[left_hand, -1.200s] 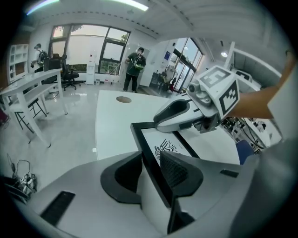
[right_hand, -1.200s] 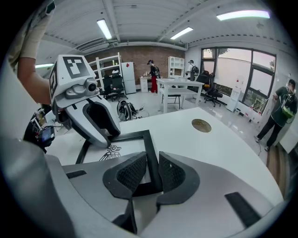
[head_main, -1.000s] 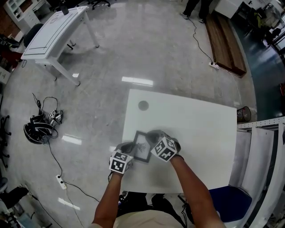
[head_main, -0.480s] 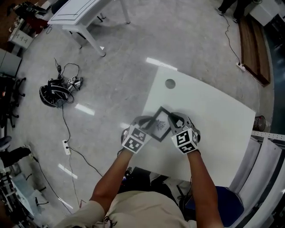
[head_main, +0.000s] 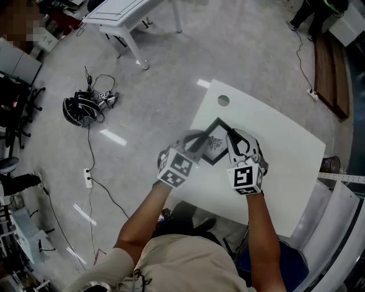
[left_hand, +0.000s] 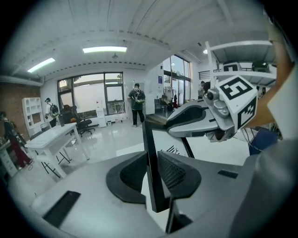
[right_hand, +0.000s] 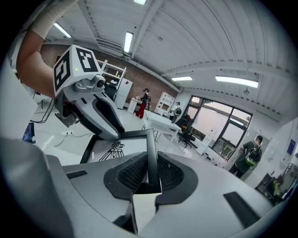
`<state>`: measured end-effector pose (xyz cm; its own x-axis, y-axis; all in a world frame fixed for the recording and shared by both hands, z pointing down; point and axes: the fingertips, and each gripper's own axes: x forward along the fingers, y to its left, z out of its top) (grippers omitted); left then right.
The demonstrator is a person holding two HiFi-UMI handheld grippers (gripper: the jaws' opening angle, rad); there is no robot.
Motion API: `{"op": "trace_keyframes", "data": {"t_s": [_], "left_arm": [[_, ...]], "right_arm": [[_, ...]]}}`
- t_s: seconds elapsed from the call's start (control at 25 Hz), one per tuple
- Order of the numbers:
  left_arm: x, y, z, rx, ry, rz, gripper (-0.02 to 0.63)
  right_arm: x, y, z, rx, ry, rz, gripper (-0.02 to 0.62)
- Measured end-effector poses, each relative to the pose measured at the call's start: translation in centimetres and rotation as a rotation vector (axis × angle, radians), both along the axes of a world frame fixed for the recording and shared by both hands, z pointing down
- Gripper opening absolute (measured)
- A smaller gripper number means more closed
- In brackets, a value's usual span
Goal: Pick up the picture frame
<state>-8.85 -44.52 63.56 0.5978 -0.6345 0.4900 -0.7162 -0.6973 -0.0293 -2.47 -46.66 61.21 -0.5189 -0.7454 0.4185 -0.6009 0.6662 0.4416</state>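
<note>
The picture frame (head_main: 215, 142) is black with a white print of a dark figure, held above the white table (head_main: 285, 165). My left gripper (head_main: 197, 144) is shut on its left edge, and the black frame edge (left_hand: 151, 167) stands clamped between the jaws. My right gripper (head_main: 232, 138) is shut on the opposite edge; in the right gripper view the frame (right_hand: 122, 148) runs away from the jaws with the print visible. Each gripper shows in the other's view: the right gripper (left_hand: 209, 116) and the left gripper (right_hand: 93, 107).
A round hole (head_main: 223, 100) sits near the table's far corner. On the floor to the left lie a bundle of cables and headphones (head_main: 85, 105) and a power strip (head_main: 87, 177). Another white table (head_main: 122, 11) stands at the top left.
Both grippers have kept hold of the frame and carried it slightly farther over the table. The head camera has swung, shifting the floor and table in view.
</note>
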Motion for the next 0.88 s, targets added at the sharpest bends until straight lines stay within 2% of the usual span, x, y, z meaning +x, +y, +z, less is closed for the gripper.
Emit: {"op": "trace_keyframes", "data": {"t_s": [0.44, 0.88], "left_arm": [[2.1, 4.0, -13.9, 0.267, -0.006, -0.001, 0.078], [4.8, 10.1, -23.4, 0.454, -0.020, 0.000, 0.078]], "right_arm": [[2.3, 4.6, -13.6, 0.251, -0.039, 0.013, 0.072], [5.0, 11.2, -23.5, 0.427, -0.041, 0.016, 0.073]]}}
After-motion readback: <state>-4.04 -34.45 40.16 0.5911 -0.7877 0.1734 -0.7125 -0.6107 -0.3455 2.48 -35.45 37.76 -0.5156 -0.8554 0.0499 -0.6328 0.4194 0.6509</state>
